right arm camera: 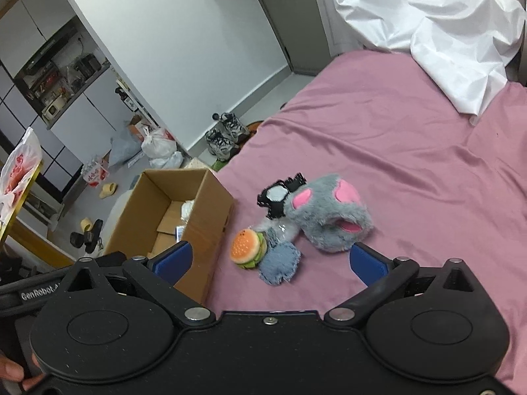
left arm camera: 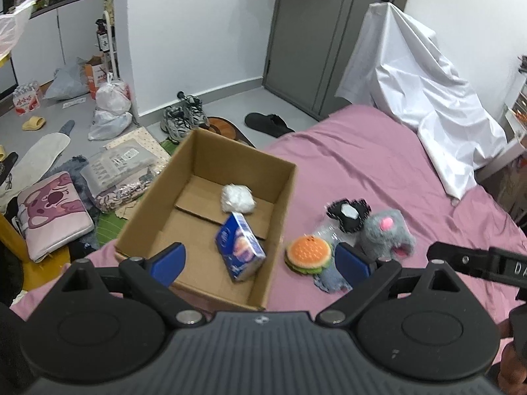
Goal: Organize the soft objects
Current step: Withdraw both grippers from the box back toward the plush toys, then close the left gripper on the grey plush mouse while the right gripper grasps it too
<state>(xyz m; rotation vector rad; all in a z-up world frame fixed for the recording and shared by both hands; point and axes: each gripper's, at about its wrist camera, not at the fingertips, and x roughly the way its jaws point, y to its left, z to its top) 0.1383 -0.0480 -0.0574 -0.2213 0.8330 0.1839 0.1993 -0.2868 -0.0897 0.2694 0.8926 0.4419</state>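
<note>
An open cardboard box (left arm camera: 278, 204) stands on the pink bed; it holds a blue tissue pack (left arm camera: 239, 250) and a white crumpled wad (left arm camera: 237, 198). To its right lie a burger plush (left arm camera: 308, 254), a denim patch (left arm camera: 329, 279), a black-and-white patch (left arm camera: 348, 214) and a grey-pink plush (left arm camera: 388, 232). My left gripper (left arm camera: 260, 260) is open and empty above the box's near end. My right gripper (right arm camera: 268, 261) is open and empty, just short of the burger plush (right arm camera: 247, 247), denim patch (right arm camera: 280, 265) and grey plush (right arm camera: 329, 220). The box (right arm camera: 201, 227) stands at its left.
A white sheet (left arm camera: 421, 98) drapes over the bed's far right corner. The bed's edge runs left of the box; below it the floor holds bags, shoes (left arm camera: 182, 118), a pink case (left arm camera: 54, 210) and folded cloth. Bare pink sheet (right arm camera: 411, 151) lies beyond the toys.
</note>
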